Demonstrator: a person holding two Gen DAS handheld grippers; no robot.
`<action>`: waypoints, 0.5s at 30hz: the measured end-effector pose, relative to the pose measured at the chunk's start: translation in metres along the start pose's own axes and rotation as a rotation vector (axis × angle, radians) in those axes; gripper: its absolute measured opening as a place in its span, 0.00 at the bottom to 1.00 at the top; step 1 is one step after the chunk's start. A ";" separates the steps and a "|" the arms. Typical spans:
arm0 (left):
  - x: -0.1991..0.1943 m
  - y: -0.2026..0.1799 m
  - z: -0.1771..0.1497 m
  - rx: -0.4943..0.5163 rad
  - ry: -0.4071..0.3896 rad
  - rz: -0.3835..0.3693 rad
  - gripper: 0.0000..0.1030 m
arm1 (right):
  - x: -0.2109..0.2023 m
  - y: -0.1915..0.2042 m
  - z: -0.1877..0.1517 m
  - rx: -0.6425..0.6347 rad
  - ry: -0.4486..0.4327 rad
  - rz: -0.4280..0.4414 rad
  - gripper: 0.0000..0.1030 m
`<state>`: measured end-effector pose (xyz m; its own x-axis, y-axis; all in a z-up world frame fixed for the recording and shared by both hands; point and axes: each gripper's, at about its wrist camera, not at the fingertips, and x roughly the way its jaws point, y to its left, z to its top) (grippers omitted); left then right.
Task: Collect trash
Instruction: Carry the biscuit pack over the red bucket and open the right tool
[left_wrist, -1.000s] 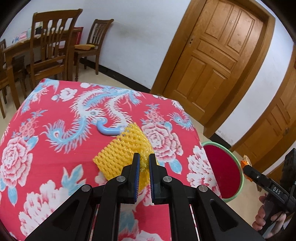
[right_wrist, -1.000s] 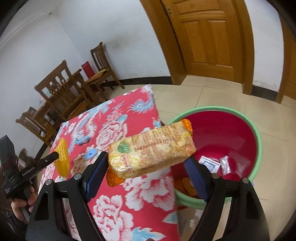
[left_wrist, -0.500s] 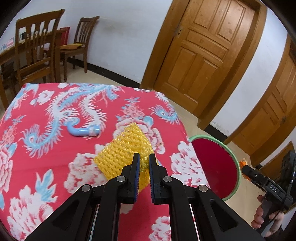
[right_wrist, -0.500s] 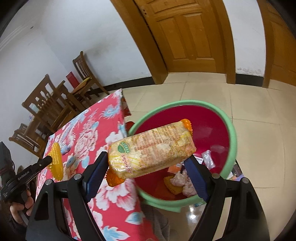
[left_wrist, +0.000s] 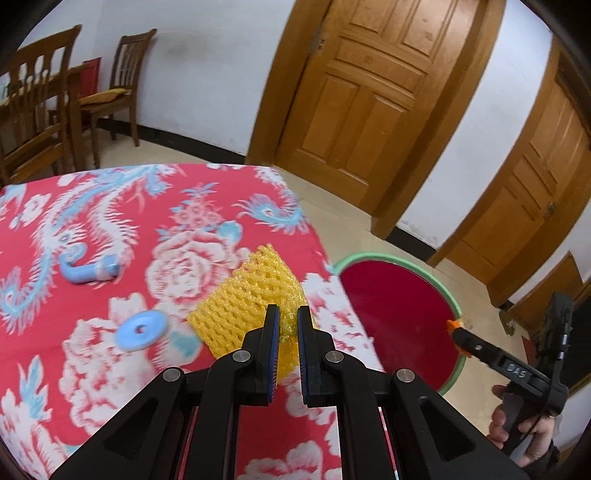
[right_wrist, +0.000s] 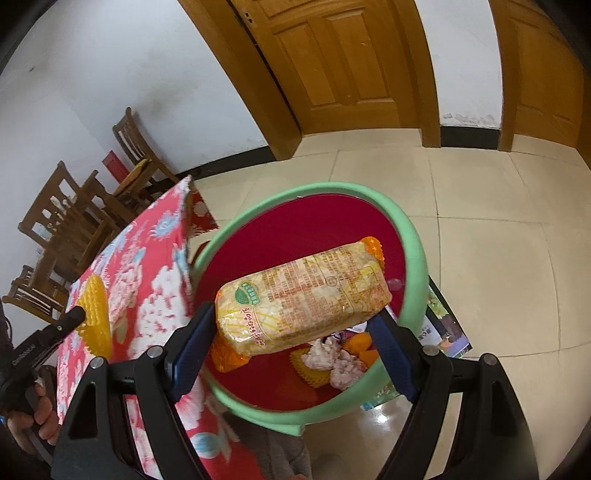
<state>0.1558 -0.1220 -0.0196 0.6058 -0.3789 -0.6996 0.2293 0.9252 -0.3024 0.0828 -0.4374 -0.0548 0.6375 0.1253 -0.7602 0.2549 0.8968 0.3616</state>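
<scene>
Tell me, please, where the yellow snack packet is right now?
In the right wrist view, the yellow snack packet is clamped in the right tongs, held over the red basin beside the table.

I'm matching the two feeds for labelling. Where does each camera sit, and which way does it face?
Left wrist: behind the left gripper, angled down over the floral table; it pinches the yellow foam net.
Right wrist: behind the right gripper, angled down into the red basin, holding the snack packet.
Shared: table, net, basin, each other's gripper and hand.
</scene>
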 end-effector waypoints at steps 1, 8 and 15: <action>0.003 -0.005 0.000 0.008 0.004 -0.008 0.09 | 0.003 -0.002 0.000 0.003 0.006 -0.004 0.81; 0.019 -0.026 0.000 0.046 0.025 -0.033 0.09 | 0.017 -0.006 -0.001 -0.015 0.023 -0.012 0.82; 0.032 -0.048 -0.003 0.088 0.052 -0.061 0.09 | 0.015 -0.008 0.001 -0.010 0.014 -0.001 0.84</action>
<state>0.1619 -0.1784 -0.0299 0.5486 -0.4334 -0.7149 0.3318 0.8978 -0.2896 0.0914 -0.4432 -0.0685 0.6272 0.1302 -0.7679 0.2478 0.9013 0.3553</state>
